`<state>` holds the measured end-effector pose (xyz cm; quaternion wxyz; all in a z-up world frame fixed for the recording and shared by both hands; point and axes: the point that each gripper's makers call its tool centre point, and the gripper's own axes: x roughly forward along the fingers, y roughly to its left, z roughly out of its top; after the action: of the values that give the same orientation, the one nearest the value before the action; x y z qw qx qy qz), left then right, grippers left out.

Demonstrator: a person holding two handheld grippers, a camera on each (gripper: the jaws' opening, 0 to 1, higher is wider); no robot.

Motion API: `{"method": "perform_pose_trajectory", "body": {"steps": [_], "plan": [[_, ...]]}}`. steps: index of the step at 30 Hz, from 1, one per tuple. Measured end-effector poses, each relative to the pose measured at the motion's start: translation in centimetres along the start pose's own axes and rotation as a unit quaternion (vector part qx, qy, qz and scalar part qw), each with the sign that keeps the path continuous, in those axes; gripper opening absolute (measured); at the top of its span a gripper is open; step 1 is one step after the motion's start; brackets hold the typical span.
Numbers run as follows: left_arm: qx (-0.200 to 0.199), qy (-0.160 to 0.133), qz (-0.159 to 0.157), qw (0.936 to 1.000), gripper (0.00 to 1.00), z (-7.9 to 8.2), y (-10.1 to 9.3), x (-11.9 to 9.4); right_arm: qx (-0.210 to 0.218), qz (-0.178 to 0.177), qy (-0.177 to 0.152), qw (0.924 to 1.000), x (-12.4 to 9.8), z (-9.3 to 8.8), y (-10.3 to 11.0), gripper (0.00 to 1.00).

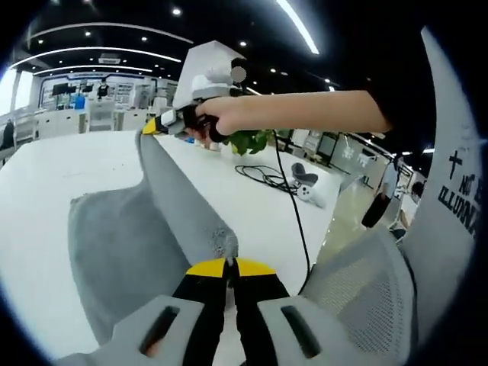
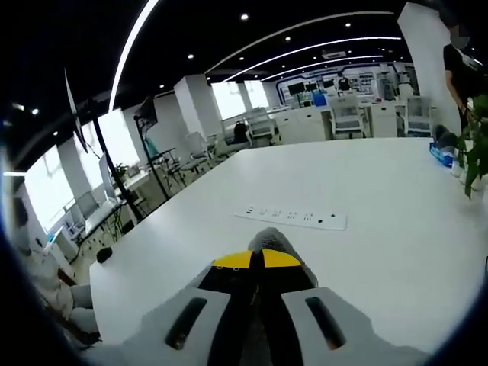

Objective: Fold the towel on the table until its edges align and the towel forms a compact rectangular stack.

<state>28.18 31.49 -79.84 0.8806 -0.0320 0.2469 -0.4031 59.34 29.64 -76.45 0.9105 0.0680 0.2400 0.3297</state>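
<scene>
Left gripper view shows my left gripper pinched tight on one corner of the grey towel, with my right gripper across from it clamped on the far corner, so the edge between them is lifted taut above the white bench. The rest of the towel lies spread on the bench below. Right gripper view confirms it: my right gripper is closed on a bit of grey cloth, looking over the bench toward a power strip. I judge the fold only begun: one edge is raised, nothing is laid over or aligned, and no stack is formed.
</scene>
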Motion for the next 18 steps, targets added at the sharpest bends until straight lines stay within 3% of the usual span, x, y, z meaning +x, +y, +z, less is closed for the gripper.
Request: {"method": "perform_pose_trajectory", "body": {"steps": [8,18], "plan": [[-0.023,0.009,0.028,0.9993,0.03,-1.6,2.2,-1.6,0.001,0.0,0.018,0.9998,2.9,-1.6,2.3,0.0],[-0.063,0.011,0.041,0.9971,0.03,-3.2,3.7,-3.2,-0.006,0.017,0.024,0.9996,5.1,-2.0,5.6,0.0]]}}
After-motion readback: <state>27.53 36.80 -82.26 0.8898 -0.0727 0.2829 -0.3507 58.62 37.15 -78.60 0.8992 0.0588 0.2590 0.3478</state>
